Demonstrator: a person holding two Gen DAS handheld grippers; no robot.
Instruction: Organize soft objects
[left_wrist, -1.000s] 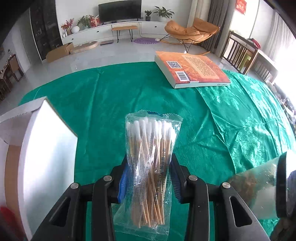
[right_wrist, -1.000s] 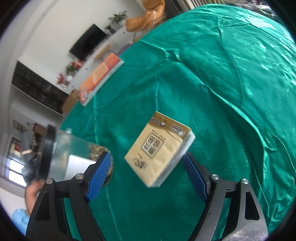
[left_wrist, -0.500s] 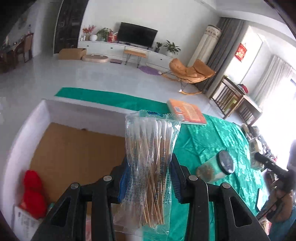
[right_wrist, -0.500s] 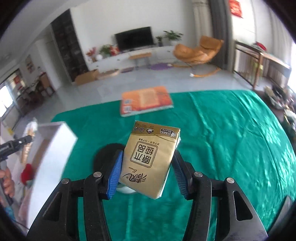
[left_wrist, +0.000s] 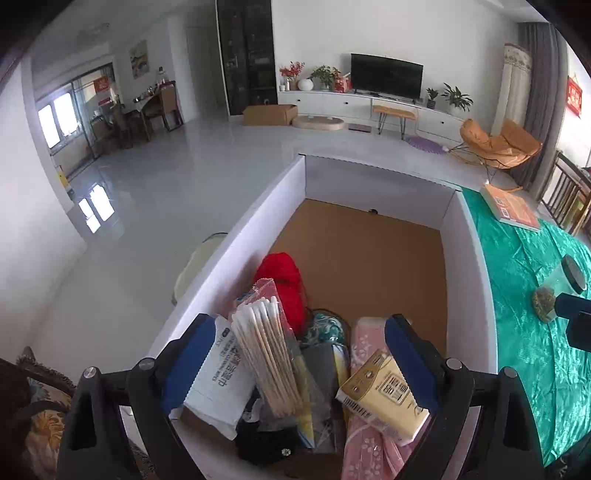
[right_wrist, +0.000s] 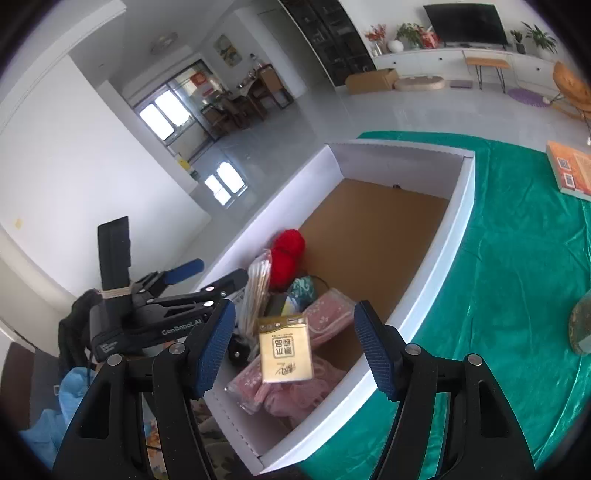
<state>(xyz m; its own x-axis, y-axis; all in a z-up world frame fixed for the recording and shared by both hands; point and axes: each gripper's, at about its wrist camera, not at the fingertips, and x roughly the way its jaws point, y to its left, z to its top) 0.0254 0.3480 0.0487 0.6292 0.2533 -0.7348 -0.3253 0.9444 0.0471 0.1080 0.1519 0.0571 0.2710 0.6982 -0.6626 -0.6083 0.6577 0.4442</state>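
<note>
Both sets of fingers opening, clear of the clear-bagged cotton swabs (left_wrist: 266, 354) and yellow tissue pack (right_wrist: 285, 352) in the white cardboard box (right_wrist: 458, 206); glass jar (left_wrist: 557, 291) remains on the bench.

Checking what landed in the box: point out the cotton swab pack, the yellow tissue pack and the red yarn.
cotton swab pack (left_wrist: 266, 354), left wrist view, wooden sticks.
yellow tissue pack (right_wrist: 285, 350), right wrist view, printed face.
red yarn (right_wrist: 288, 245), right wrist view, upper ball.

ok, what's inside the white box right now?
In the white box: swab pack, tissue pack on pink packs, red yarn, a white packet, teal and dark items. The far floor is bare cardboard. Whatever is under the pile is covered.
</note>
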